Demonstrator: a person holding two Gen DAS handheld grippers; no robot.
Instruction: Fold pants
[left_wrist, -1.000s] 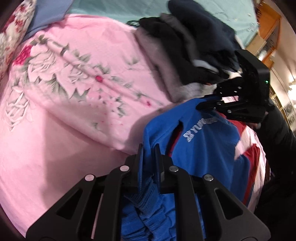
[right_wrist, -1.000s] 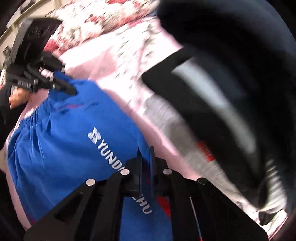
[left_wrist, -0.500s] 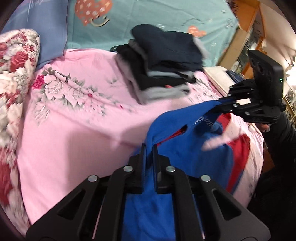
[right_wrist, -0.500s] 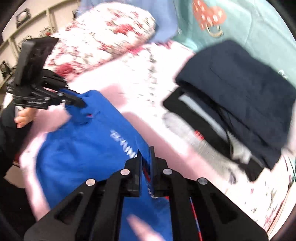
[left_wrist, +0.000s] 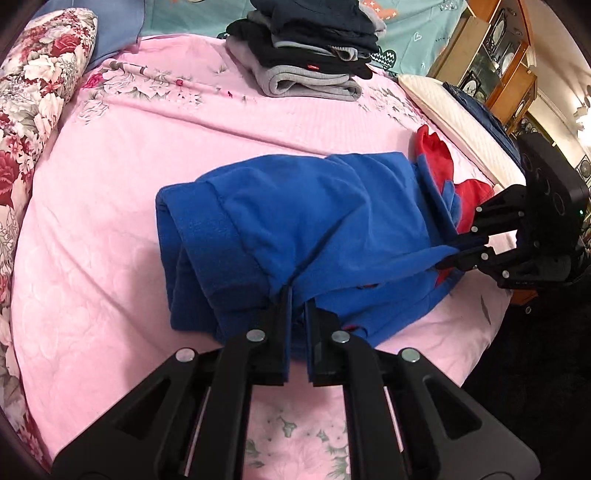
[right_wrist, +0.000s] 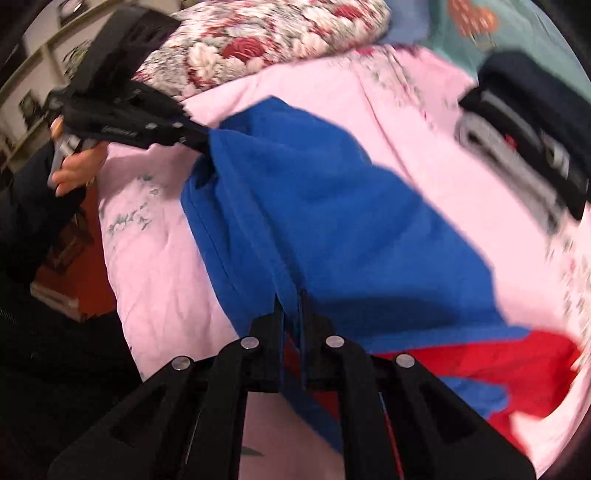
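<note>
Blue pants with red panels (left_wrist: 314, 221) lie folded over on the pink bedspread (left_wrist: 110, 221). My left gripper (left_wrist: 297, 295) is shut on the near blue edge of the pants. My right gripper (left_wrist: 448, 254) shows at the right of the left wrist view, shut on the other corner of that edge. In the right wrist view the right gripper (right_wrist: 291, 299) pinches blue cloth of the pants (right_wrist: 351, 229), and the left gripper (right_wrist: 203, 142) holds the far corner. Both hold the fabric just above the bed.
A stack of folded dark and grey clothes (left_wrist: 306, 55) sits at the far side of the bed. A floral pillow (left_wrist: 33, 92) lies along the left. A white pillow (left_wrist: 454, 114) and wooden shelves (left_wrist: 498, 55) are at the right. The bed edge is near.
Both grippers have drawn back toward the near bed edge, pulling the held edge over the pants. The pants now lie doubled over with the printed lettering hidden.
</note>
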